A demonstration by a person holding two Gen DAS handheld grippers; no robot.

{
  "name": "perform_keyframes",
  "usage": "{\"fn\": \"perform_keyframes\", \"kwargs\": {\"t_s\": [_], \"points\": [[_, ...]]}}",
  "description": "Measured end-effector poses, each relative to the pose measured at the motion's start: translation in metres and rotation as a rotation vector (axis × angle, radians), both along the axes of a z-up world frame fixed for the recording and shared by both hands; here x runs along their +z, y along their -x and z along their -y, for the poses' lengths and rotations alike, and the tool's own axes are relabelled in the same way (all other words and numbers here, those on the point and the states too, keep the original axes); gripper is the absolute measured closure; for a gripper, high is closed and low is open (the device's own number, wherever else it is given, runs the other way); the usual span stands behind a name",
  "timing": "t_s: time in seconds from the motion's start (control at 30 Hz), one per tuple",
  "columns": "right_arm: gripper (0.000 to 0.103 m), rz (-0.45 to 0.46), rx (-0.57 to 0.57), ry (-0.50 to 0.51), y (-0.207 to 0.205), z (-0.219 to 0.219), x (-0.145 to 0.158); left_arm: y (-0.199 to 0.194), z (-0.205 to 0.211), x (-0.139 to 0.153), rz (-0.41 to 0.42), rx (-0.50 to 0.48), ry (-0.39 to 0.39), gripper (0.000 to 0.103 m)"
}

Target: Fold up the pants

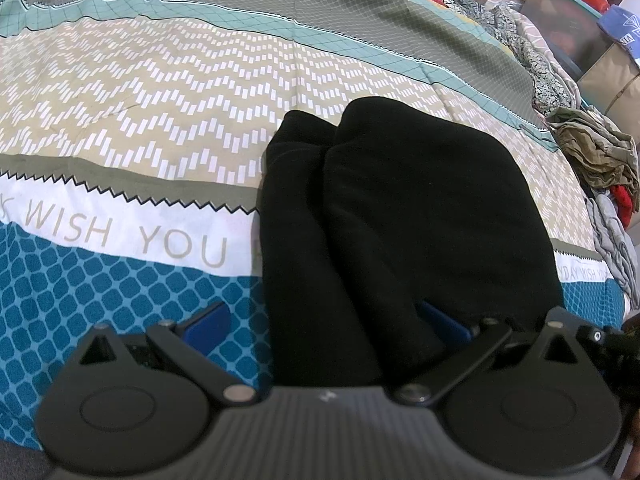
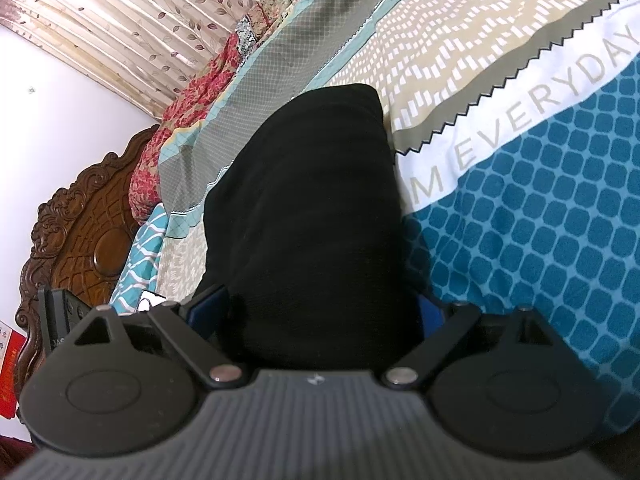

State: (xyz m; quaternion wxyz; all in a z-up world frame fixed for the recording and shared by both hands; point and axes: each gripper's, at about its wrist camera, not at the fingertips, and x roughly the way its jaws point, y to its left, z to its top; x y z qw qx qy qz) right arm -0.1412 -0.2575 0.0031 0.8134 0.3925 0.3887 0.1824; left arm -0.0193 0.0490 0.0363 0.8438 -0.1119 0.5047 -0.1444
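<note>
The black pants (image 1: 392, 208) lie folded in a thick bundle on the patterned bedsheet (image 1: 160, 100). My left gripper (image 1: 326, 324) is open, its blue fingers (image 1: 208, 324) wide apart with the near end of the pants between them; the right finger is partly under the fabric. In the right wrist view the same pants (image 2: 312, 208) fill the middle. My right gripper (image 2: 320, 312) is open too, its blue fingers (image 2: 210, 308) on either side of the bundle's near end, which bulges between them.
A pile of other clothes (image 1: 600, 168) lies at the bed's right edge. Boxes and a blue cap (image 1: 624, 28) stand beyond it. A carved wooden headboard (image 2: 80, 232), floral pillows (image 2: 192, 100) and a curtain (image 2: 120, 20) are at the left in the right wrist view.
</note>
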Motion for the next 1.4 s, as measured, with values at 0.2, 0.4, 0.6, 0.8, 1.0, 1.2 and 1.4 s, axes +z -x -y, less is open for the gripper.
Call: {"fn": "perform_keyframes", "kwargs": {"t_s": [0.2, 0.4, 0.6, 0.8, 1.0, 1.2, 1.4], "points": [[0.010, -0.014, 0.001, 0.011, -0.002, 0.002, 0.002, 0.001, 0.000, 0.001, -0.001, -0.001, 0.004, 0.000], [0.015, -0.021, -0.001, 0.029, -0.003, 0.005, 0.002, 0.001, -0.001, 0.003, 0.004, -0.004, 0.006, 0.000], [0.018, -0.027, -0.001, 0.042, -0.002, 0.008, 0.002, 0.001, -0.001, 0.002, 0.006, -0.005, 0.006, 0.000], [0.018, -0.023, -0.003, 0.061, -0.002, 0.008, 0.004, 0.001, -0.003, 0.001, 0.008, -0.010, 0.013, 0.000], [0.018, -0.016, -0.006, 0.100, -0.005, 0.007, 0.005, 0.000, -0.004, 0.000, 0.006, -0.013, 0.021, 0.000], [0.020, -0.017, 0.012, 0.095, -0.009, 0.008, 0.003, 0.000, -0.006, -0.002, 0.006, -0.018, 0.028, 0.000], [0.019, -0.025, 0.010, 0.078, -0.009, 0.012, 0.000, 0.000, -0.006, -0.002, 0.011, -0.016, 0.034, 0.000]]}}
